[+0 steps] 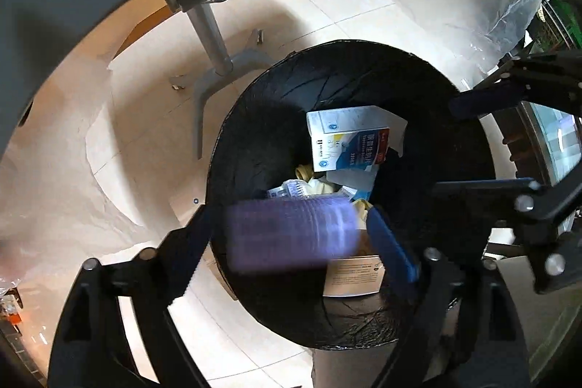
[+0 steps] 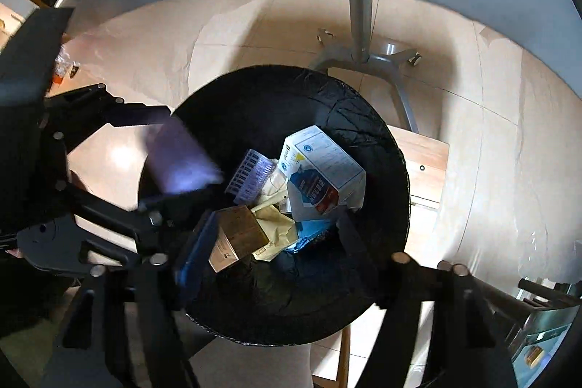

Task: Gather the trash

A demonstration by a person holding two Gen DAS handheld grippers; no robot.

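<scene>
The blue-padded fingers (image 1: 391,242) of the left gripper (image 1: 291,239) stand apart above the mouth of the round bin lined with a black plastic bag (image 1: 276,119). Between them hangs a purple ribbed plastic block (image 1: 293,231), smeared with motion blur; whether the pads touch it I cannot tell, though a sliver of gap shows at the blue pad. It sits level across the fingers, over the bin's near rim.

The right gripper (image 2: 276,242) points down into the same bin, its jaws spread. A small brown cardboard box with a pale printed end (image 2: 238,237) lies just beside the blue pad (image 2: 194,255) on one side and well clear of the other finger; it looks tilted and loose, not pinched.

Down in the bin lie a white and blue printed carton with a red patch (image 2: 320,170), a purple grid-shaped plastic rack (image 2: 251,179), crumpled yellowish paper (image 2: 278,224) and a bit of blue wrapping (image 2: 309,233). The bin stands on pale floor tiles (image 1: 327,6) beside a grey table leg (image 1: 211,31).
</scene>
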